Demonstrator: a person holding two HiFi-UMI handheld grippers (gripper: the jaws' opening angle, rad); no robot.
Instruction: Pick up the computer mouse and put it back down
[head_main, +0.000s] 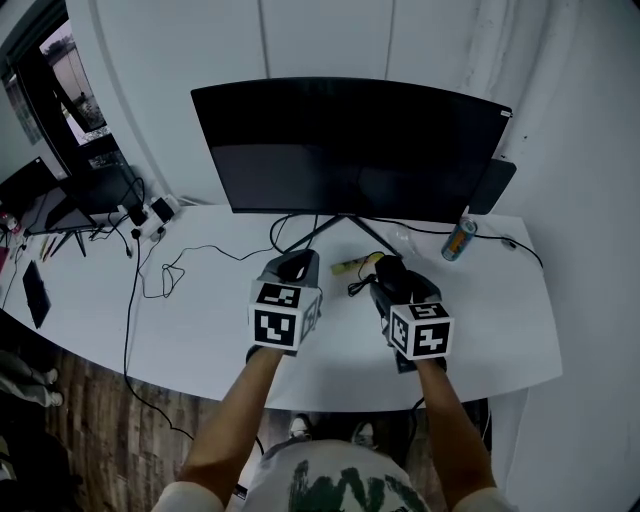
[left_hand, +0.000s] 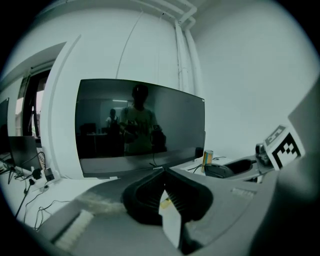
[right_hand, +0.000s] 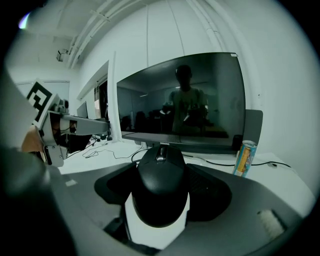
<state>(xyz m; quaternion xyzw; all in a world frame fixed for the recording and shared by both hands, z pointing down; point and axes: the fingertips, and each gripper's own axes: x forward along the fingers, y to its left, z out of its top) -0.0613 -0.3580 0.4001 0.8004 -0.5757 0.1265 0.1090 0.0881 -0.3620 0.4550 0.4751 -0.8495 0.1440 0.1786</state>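
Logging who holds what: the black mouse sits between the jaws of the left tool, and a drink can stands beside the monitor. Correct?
Wrong tool: the mouse sits between the jaws of the right tool, as the right gripper view shows. The left tool has its jaws together, empty. The drink can does stand beside the monitor.

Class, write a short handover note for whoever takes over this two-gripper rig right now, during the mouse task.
Left gripper: shut, empty, over the desk.
Right gripper: shut on the computer mouse, in front of the monitor; can off to its right.
Done: mouse gripped; whether it rests on the desk cannot be told.
To do: set it on the desk if lifted, open the jaws, withdraw.
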